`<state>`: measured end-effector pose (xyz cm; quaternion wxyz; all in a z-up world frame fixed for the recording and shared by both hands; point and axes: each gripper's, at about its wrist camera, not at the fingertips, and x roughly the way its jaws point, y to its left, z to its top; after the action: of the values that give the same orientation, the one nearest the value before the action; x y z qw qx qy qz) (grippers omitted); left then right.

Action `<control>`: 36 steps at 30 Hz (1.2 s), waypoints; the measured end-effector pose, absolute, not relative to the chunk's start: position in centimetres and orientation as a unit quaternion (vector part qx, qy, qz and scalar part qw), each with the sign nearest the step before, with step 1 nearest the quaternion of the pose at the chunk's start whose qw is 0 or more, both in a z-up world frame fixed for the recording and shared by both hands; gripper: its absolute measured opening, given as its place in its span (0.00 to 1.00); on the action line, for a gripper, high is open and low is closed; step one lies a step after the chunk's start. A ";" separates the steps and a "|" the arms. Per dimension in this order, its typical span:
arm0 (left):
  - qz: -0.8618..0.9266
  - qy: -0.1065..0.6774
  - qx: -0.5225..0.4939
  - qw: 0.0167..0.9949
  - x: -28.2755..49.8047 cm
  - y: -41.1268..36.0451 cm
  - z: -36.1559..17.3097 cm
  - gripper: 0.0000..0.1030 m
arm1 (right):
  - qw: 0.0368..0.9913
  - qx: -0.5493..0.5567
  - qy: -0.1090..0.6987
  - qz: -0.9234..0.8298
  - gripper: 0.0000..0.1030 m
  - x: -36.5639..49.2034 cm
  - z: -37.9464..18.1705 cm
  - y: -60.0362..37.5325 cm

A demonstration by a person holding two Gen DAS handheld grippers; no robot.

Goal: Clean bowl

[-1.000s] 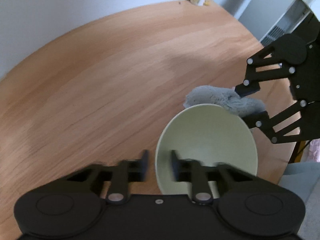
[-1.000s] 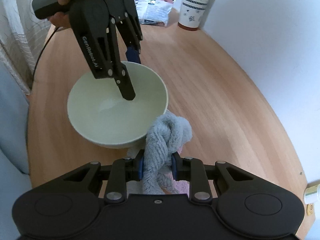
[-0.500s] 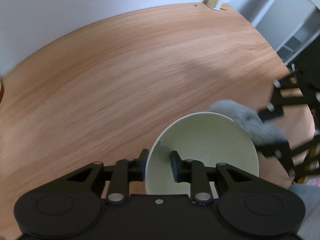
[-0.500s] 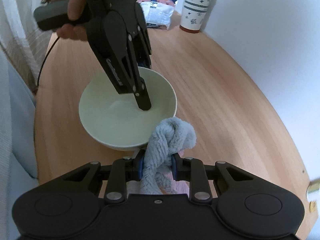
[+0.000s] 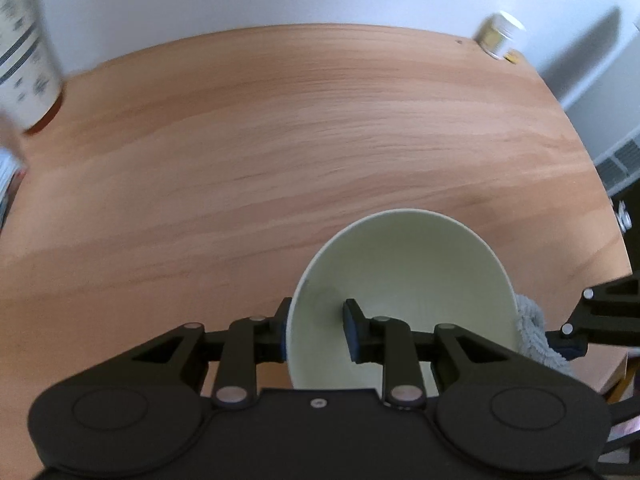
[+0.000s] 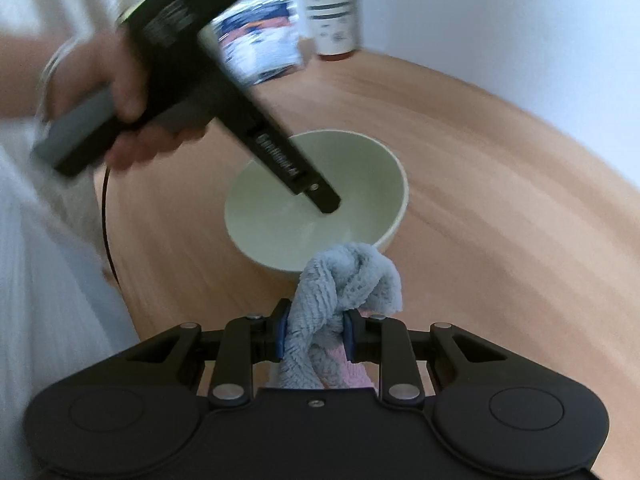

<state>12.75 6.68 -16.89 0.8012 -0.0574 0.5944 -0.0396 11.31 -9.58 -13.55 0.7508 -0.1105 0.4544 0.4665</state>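
On the wooden table [image 5: 280, 140] we find one pale green bowl [image 5: 404, 280], near the edge. Our left gripper [image 5: 316, 330] straddles its rim, one finger outside and one inside; whether the pads actually press the wall we cannot tell. Our right gripper [image 6: 314, 336] is clamped on a bunched grey-blue cloth [image 6: 348, 276], which hangs just beside the bowl's rim. Also listed: a patterned paper cup [image 6: 330, 8], a printed pouch [image 6: 260, 48], and a small white-lidded jar [image 5: 500, 38] at the far edge.

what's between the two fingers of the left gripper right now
The near wall of the pale green bowl: the left gripper straddles its rim, one finger outside, one inside. This shows in the left wrist view.
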 end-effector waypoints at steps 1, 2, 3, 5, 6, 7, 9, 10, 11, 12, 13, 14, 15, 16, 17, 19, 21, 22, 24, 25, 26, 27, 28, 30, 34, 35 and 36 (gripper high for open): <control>-0.031 0.593 -0.068 0.802 12.5 6.7 -17.0 0.24 | 0.753 -0.103 0.457 0.462 0.28 11.3 -13.7 -9.7; -0.027 0.593 -0.073 0.801 12.5 6.7 -17.0 0.24 | 0.756 -0.091 0.461 0.456 0.28 11.4 -13.9 -9.8; -0.018 0.593 -0.083 0.800 12.3 6.6 -17.1 0.24 | 0.757 -0.079 0.466 0.451 0.28 11.4 -14.0 -9.9; 0.003 0.592 -0.099 0.800 11.8 6.7 -17.1 0.25 | 0.759 -0.050 0.478 0.438 0.28 11.6 -14.4 -10.1; 0.014 0.591 -0.108 0.799 11.6 6.7 -17.1 0.25 | 0.760 -0.035 0.487 0.430 0.28 11.8 -14.7 -10.1; 0.023 0.591 -0.116 0.798 11.4 6.7 -17.1 0.25 | 0.761 -0.025 0.493 0.421 0.28 11.9 -14.8 -10.0; 0.027 0.592 -0.128 0.795 10.9 7.0 -17.0 0.25 | 0.762 -0.013 0.503 0.409 0.28 12.1 -15.2 -9.6; 0.025 0.594 -0.135 0.792 10.6 7.2 -17.0 0.25 | 0.762 -0.011 0.506 0.404 0.28 12.2 -15.4 -9.3; 0.019 0.595 -0.142 0.791 10.3 7.2 -17.0 0.25 | 0.763 -0.011 0.507 0.401 0.28 12.4 -15.7 -9.0; 0.016 0.595 -0.151 0.789 10.1 7.3 -16.9 0.26 | 0.765 -0.012 0.507 0.398 0.28 12.6 -15.9 -8.8; 0.013 0.594 -0.159 0.788 9.9 7.5 -16.8 0.26 | 0.768 -0.014 0.504 0.395 0.28 12.7 -15.9 -8.8; 0.010 0.594 -0.167 0.786 9.6 7.6 -16.8 0.26 | 0.770 -0.017 0.501 0.394 0.28 13.0 -16.0 -8.7; 0.010 0.596 -0.175 0.783 9.5 7.9 -16.8 0.26 | 0.771 -0.022 0.495 0.399 0.28 13.4 -15.9 -8.5; 0.009 0.598 -0.183 0.780 9.4 8.2 -16.8 0.26 | 0.772 -0.031 0.489 0.405 0.27 13.4 -15.8 -8.6; 0.009 0.599 -0.186 0.778 9.4 8.3 -16.9 0.25 | 0.772 -0.041 0.483 0.411 0.27 13.5 -15.6 -8.6; 0.008 0.603 -0.191 0.774 9.3 8.3 -16.9 0.25 | 0.772 -0.065 0.469 0.425 0.27 13.6 -15.3 -8.7; 0.011 0.605 -0.191 0.773 9.1 8.2 -16.9 0.25 | 0.763 -0.102 0.457 0.446 0.27 13.3 -15.0 -8.5; 0.015 0.604 -0.190 0.774 9.1 8.1 -16.9 0.25 | 0.758 -0.113 0.457 0.452 0.27 13.3 -15.0 -8.2; 0.023 0.605 -0.197 0.771 9.0 8.0 -16.9 0.25 | 0.752 -0.126 0.458 0.458 0.28 12.9 -14.9 -7.8; 0.027 0.606 -0.204 0.769 9.0 8.1 -17.0 0.25 | 0.750 -0.129 0.459 0.458 0.28 12.6 -15.0 -7.6; 0.031 0.606 -0.213 0.766 8.9 8.0 -17.0 0.25 | 0.750 -0.127 0.462 0.457 0.28 12.5 -15.0 -7.6; 0.032 0.605 -0.215 0.766 8.9 8.0 -17.0 0.26 | 0.750 -0.120 0.465 0.455 0.28 12.4 -15.1 -7.5; 0.033 0.605 -0.217 0.766 8.8 7.9 -17.0 0.26 | 0.749 -0.110 0.471 0.453 0.28 12.3 -15.2 -7.4; 0.032 0.604 -0.218 0.766 8.8 7.9 -17.2 0.27 | 0.748 -0.091 0.479 0.450 0.28 11.9 -15.6 -7.2; 0.026 0.603 -0.218 0.767 8.7 7.6 -17.4 0.28 | 0.739 -0.066 0.492 0.455 0.28 11.1 -16.0 -6.5; 0.022 0.604 -0.216 0.767 8.7 7.5 -17.4 0.28 | 0.735 -0.058 0.496 0.459 0.28 10.9 -16.1 -6.3; 0.019 0.604 -0.213 0.768 8.7 7.3 -17.4 0.28 | 0.730 -0.052 0.498 0.464 0.27 10.6 -16.2 -6.1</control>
<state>8.72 7.34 -17.38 0.7680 -0.2125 0.6038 0.0187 10.62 -6.11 -16.23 0.7302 -0.0524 0.4985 0.4644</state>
